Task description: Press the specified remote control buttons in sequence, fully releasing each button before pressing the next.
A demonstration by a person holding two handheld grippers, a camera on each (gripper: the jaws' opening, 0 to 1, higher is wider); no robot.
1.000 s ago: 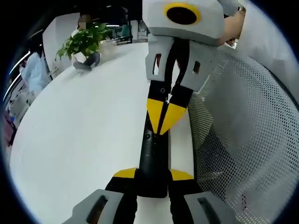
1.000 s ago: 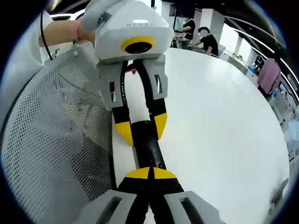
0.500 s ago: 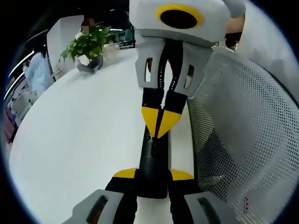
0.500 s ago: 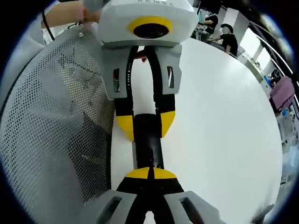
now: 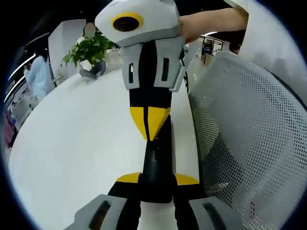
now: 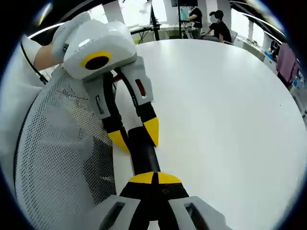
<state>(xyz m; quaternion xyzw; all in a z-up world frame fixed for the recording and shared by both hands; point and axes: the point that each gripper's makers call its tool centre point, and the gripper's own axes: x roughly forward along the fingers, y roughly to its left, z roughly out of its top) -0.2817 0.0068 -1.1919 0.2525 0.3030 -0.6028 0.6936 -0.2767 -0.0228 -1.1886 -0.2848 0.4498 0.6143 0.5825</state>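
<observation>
Remote (image 5: 157, 160) clamped in left gripper (image 5: 157, 179) — right gripper (image 5: 149, 125) tips pressing its top

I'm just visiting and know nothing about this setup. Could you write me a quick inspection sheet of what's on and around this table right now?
Surface: white round table, mostly bare.
Job's things: black remote control, lying along the table's edge.
Clutter: potted plant at the far side.
Grippers: left gripper has its yellow-tipped jaws closed on the near end of the remote; right gripper has its jaws shut, tips together over the remote's far end; contact cannot be told.
Cables: a dark cable near the person's hand.
Surroundings: white mesh chair back beside the table; people in the background.
</observation>
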